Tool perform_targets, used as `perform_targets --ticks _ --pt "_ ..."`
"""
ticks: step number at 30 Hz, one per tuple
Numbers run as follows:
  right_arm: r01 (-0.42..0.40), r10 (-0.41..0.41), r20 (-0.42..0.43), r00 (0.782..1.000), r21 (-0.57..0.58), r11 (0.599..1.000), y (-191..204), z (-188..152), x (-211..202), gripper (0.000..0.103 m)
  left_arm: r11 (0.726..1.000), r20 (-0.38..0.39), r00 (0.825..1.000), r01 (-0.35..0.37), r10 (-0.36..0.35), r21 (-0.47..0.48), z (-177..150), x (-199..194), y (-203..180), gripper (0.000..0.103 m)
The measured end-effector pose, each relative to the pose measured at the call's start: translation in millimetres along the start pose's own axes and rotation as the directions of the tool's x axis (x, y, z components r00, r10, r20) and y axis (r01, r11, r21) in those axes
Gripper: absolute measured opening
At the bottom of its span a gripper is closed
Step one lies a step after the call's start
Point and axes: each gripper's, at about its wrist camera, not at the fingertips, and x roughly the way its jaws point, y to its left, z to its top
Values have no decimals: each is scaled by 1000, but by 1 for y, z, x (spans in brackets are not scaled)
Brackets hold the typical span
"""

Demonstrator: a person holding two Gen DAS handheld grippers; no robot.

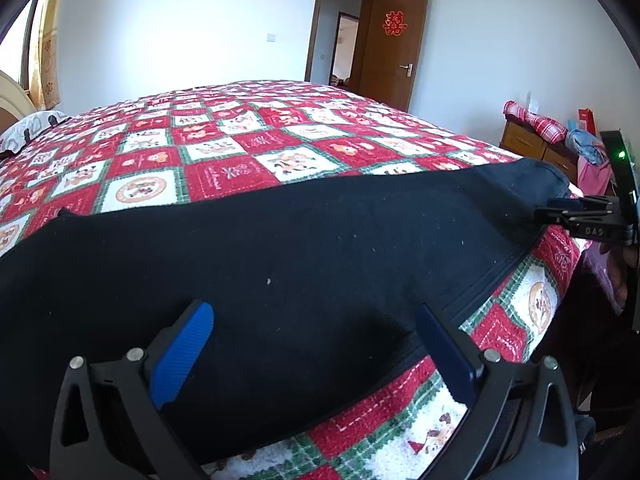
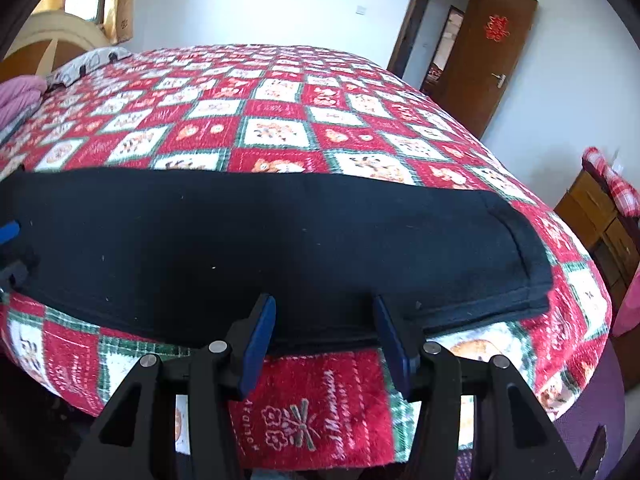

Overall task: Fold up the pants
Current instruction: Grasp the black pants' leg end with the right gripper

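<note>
Between my right tool's (image 2: 324, 336) half-spread, empty blue pads lay the near edge of the black pants (image 2: 260, 240), stretched crosswise on the bed (image 2: 280, 120), left tool (image 1: 316, 344) wide, also empty.

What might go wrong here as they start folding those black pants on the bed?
Both grippers, left gripper and right gripper, stand open at the black pants' near edge. A pinch could grab only the top layer, or catch the checked bedspread beneath too, pulling it into the fold.
</note>
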Motion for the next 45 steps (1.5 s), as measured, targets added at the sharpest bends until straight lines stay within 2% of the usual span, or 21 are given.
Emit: perform_targets --ticks 5,10,13,16,22,25,27,30,43,45 --pt "26 -27 18 999 56 998 -21 -3 -7 53 1000 3 1000 -6 6 8 -1 0 -1 103" --pt "-5 -5 41 999 244 970 -69 -6 -11 53 1000 11 1000 -6 6 16 -3 -1 -1 103" --pt "-71 47 69 997 403 913 -107 -10 -13 53 1000 19 1000 -10 9 21 -4 0 -2 103" --pt "-150 101 119 988 553 820 -144 -22 -15 53 1000 26 1000 -13 12 28 -6 0 -3 103" --pt "-269 171 210 963 689 673 -174 -37 -16 53 1000 34 999 -10 10 23 -6 -1 -2 103" --pt "-295 187 229 955 723 624 -181 -40 -16 53 1000 35 999 -8 8 20 -6 -1 -1 103" --pt "-299 196 226 954 728 617 -180 -40 -18 53 1000 36 999 -8 8 20 -7 -1 -1 103" --pt "-311 217 224 950 749 586 -182 -43 -21 53 1000 38 999 -8 7 20 -7 -1 -1 103" --pt "-406 236 331 914 728 552 -182 -42 0 52 999 46 999 -21 20 35 -9 -1 -3 103" --pt "-407 234 333 914 728 552 -184 -43 -1 51 999 49 999 -22 20 35 -9 -1 -3 103"
